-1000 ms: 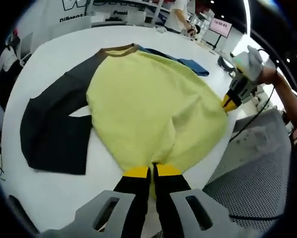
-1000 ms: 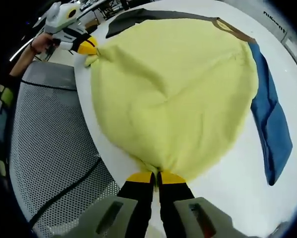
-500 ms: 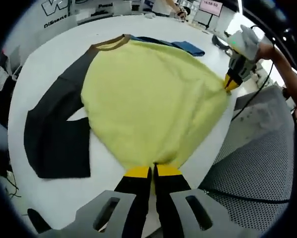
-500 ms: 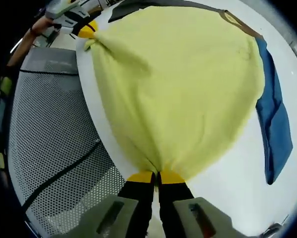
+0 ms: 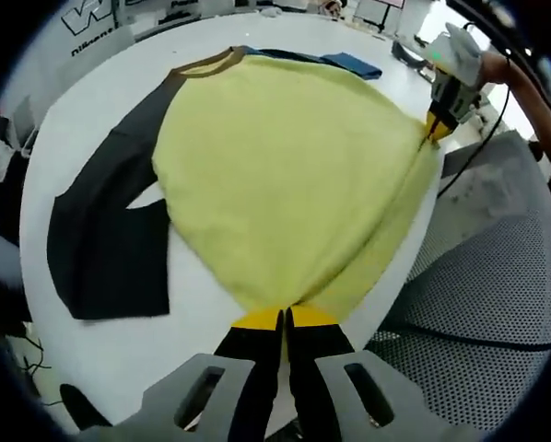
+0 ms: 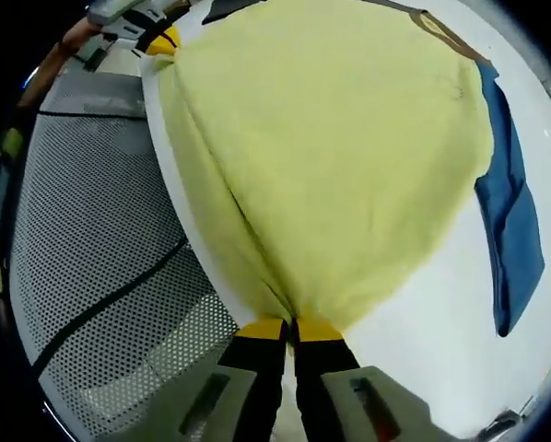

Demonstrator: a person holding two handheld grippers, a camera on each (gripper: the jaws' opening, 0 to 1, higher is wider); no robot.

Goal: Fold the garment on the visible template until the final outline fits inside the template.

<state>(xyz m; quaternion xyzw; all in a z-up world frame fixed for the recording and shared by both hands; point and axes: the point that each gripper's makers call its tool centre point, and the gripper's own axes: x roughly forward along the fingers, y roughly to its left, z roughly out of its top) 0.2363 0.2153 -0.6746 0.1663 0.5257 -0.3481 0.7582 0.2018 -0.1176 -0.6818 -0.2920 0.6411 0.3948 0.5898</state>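
Both grippers, left gripper (image 5: 285, 318) and right gripper (image 6: 289, 327), are clamped on the hem of the yellow long-sleeved shirt with dark grey and blue sleeves (image 5: 275, 157) spread on the white round counter (image 5: 110, 83), hem taut at the 6 o'clock edge, so uneven pulling could drag it off.

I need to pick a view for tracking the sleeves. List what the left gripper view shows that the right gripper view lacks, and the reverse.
Left gripper view alone: the dark sleeve spread flat on the white table. Right gripper view alone: the blue sleeve at full length, seen as a sliver in the other. Both share: the yellow body of the garment, its brown collar, the perforated grey surface, and the left gripper and right gripper shut on the hem.
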